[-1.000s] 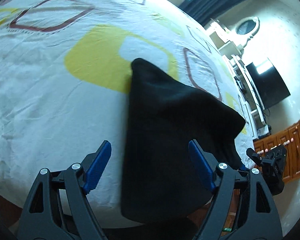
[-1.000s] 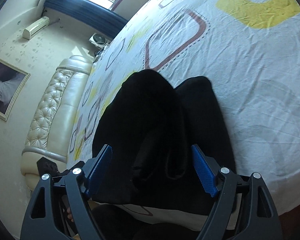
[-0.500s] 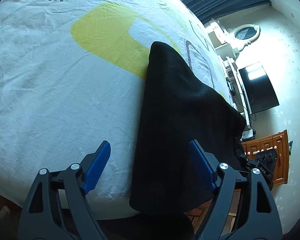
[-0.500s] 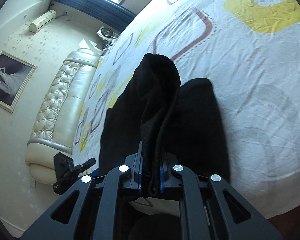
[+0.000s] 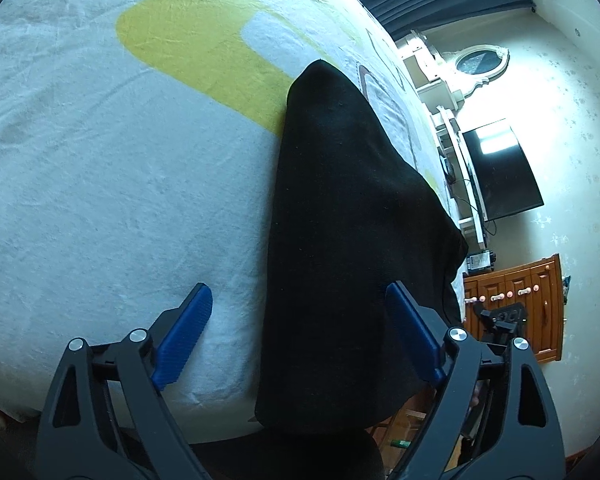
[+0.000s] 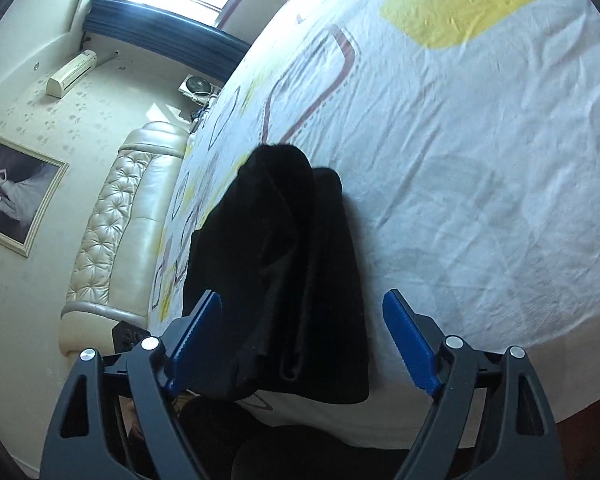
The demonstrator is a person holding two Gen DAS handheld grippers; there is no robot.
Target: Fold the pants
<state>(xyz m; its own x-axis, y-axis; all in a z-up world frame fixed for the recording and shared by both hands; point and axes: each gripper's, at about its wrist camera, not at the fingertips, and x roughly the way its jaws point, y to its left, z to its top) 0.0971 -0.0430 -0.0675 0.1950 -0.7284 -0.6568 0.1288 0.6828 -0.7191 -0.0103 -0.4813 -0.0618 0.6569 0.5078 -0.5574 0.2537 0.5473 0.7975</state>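
Black pants [image 5: 352, 216] lie folded lengthwise at the near edge of the patterned bed sheet [image 5: 100, 184], with left gripper [image 5: 300, 336] and right gripper [image 6: 304, 336] both opening, blue pads clear of the cloth between them.

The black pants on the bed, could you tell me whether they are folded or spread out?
Folded: the black pants lie as a narrow, layered bundle on the patterned bed sheet, doubled edges showing at the near end.

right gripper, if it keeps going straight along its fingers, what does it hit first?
Most likely the black pants, lying on the bed sheet just ahead. The right gripper has its jaws opening, with the cloth between them but not pinched. Depth is hard to judge in the fisheye view.
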